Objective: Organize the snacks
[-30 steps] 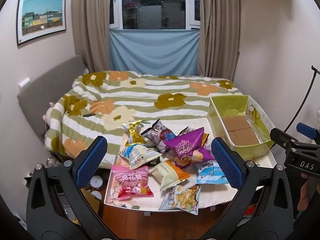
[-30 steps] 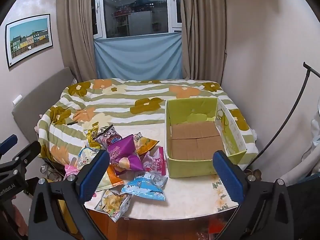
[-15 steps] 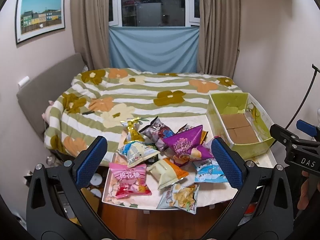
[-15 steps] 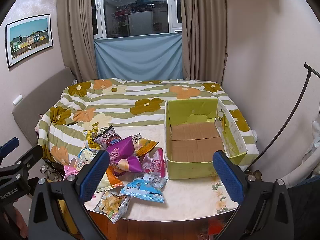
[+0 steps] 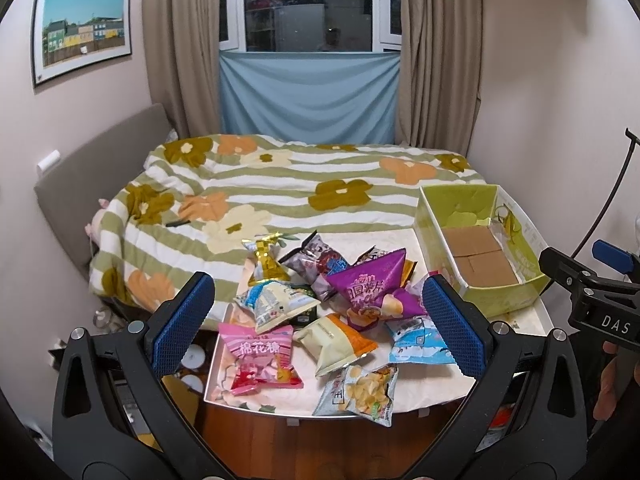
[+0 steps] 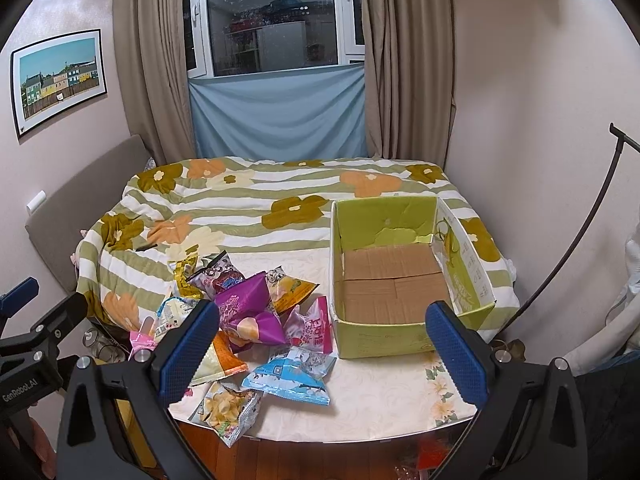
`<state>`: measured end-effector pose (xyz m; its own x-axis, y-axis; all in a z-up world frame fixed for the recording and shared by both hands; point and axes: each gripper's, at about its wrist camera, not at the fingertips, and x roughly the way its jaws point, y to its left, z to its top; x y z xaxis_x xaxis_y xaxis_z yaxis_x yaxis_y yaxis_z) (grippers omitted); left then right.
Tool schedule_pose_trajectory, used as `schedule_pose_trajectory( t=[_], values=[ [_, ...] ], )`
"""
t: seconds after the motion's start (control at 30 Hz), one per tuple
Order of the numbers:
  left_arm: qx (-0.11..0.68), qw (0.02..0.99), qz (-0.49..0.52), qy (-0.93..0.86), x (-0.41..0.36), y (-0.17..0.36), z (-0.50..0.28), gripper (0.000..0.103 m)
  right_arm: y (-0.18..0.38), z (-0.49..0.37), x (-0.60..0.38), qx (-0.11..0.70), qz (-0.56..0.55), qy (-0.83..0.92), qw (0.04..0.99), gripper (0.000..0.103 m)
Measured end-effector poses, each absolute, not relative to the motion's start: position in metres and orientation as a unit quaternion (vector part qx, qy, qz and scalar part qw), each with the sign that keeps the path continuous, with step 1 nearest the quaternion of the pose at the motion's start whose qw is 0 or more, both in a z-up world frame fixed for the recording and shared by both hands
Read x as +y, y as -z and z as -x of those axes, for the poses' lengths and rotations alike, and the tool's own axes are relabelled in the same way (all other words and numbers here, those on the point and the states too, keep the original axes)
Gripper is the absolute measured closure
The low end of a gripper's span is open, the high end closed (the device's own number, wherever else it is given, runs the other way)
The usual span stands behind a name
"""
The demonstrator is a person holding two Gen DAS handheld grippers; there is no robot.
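1. The snack bags [image 5: 328, 312] lie in a loose pile on the white table [image 6: 380, 396], some on top of others. In the left wrist view the pile sits at about 6 o'clock, low in the middle.
2. The bags look puffy, light and soft. They are shiny, so they may slip. The chips inside can break, so a hard squeeze would be bad.
3. The purple chip bag [image 5: 370, 290] sits on top of the pile, so it looks easiest to take first. A good spot to hold is the flat sealed edge, not the fat middle.
4. The pink marshmallow bag [image 5: 258, 356] lies at the 7 o'clock side of the pile. The blue bag [image 6: 292, 374] and the potato chip bag [image 6: 224, 404] lie alone near the front edge of the table.
5. The green cardboard box [image 6: 376, 336] stands at 3 o'clock from the pile, just beside it. It is empty and open at the top.
6. The left gripper [image 5: 316, 324] has its tongs wide apart and holds nothing.
7. The right gripper [image 6: 320, 348] also has its tongs wide apart and holds nothing.
8. Behind the table is a bed with a flower blanket [image 5: 280, 188], at 12 o'clock.
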<state>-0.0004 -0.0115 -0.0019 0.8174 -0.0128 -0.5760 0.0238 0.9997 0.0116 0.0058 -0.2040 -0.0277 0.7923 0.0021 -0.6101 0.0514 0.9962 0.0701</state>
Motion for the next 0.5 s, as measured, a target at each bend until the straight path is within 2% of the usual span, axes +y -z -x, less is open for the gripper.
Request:
schedule_pose_trajectory(
  t=[0.5],
  values=[
    [0.303, 0.953, -0.010, 0.011, -0.0105, 0.0012, 0.0005, 0.000, 0.0284, -0.0087, -0.2040, 0.323, -0.041, 0.013, 0.945, 0.000]
  ],
)
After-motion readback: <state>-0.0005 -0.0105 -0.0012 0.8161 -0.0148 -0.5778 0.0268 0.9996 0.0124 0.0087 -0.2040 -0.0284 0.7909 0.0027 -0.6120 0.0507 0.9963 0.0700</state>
